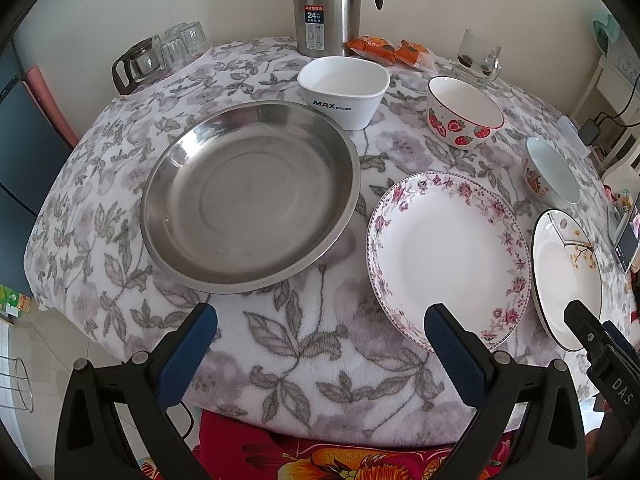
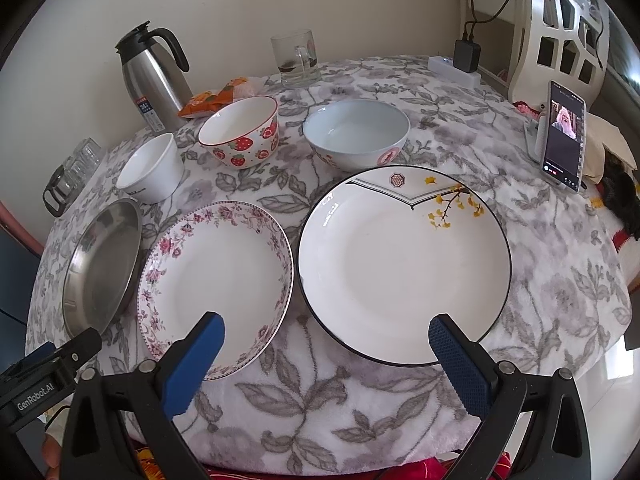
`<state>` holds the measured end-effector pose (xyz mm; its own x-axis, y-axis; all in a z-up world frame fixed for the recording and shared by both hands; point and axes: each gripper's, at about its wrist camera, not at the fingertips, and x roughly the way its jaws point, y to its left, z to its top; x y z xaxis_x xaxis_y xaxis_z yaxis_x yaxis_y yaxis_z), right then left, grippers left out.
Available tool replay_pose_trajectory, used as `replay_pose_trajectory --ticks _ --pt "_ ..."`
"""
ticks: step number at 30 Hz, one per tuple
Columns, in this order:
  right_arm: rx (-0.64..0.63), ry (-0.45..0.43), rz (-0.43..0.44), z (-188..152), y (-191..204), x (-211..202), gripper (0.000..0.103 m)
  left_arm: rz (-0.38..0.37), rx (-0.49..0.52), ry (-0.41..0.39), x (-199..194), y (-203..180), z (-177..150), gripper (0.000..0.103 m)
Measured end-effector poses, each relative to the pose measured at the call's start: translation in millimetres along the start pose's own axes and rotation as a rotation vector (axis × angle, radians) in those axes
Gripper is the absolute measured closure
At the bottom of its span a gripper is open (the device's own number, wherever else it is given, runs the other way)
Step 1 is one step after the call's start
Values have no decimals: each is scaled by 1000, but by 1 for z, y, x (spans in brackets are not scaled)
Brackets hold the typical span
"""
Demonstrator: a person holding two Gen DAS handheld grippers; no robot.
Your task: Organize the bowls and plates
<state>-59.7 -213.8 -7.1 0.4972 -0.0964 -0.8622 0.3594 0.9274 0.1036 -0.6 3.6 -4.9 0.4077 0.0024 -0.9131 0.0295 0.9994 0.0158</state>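
A steel plate [image 1: 248, 196] [image 2: 102, 264], a pink-flowered plate [image 1: 448, 256] [image 2: 216, 284] and a black-rimmed plate with yellow flowers [image 1: 564, 276] [image 2: 404, 264] lie in a row on the floral cloth. Behind them stand a white square bowl [image 1: 344, 92] [image 2: 150, 168], a strawberry bowl [image 1: 464, 114] [image 2: 240, 132] and a pale blue bowl [image 1: 550, 174] [image 2: 356, 134]. My left gripper [image 1: 320, 320] is open and empty, over the near cloth between the steel and flowered plates. My right gripper [image 2: 326, 330] is open and empty at the near rims of the flowered and black-rimmed plates.
A steel thermos jug [image 1: 328, 8] [image 2: 154, 76], orange snack packets [image 1: 390, 52], a glass mug [image 1: 478, 58] [image 2: 296, 60] and a glass pot with cups [image 1: 160, 56] stand at the back. A phone on a stand [image 2: 564, 136] and a power strip [image 2: 456, 66] sit at the right.
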Motion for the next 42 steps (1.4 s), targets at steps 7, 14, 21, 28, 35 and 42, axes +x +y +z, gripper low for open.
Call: replay_pose_trajectory --ticks 7,14,21,28,35,42 --pt "1 1 0 0 0 0 0 2 -3 7 1 1 0 0" --pt "5 5 1 -1 -1 1 0 1 -5 14 2 1 1 0" --pt "8 5 2 -1 -1 2 0 2 -7 16 3 2 0 0" --pt "9 7 2 -1 -1 2 0 3 -9 20 4 2 0 0" --pt "8 7 3 -1 -2 2 0 2 -10 20 4 2 0 0" --pt "10 10 2 -2 -2 3 0 2 -9 20 4 2 0 0"
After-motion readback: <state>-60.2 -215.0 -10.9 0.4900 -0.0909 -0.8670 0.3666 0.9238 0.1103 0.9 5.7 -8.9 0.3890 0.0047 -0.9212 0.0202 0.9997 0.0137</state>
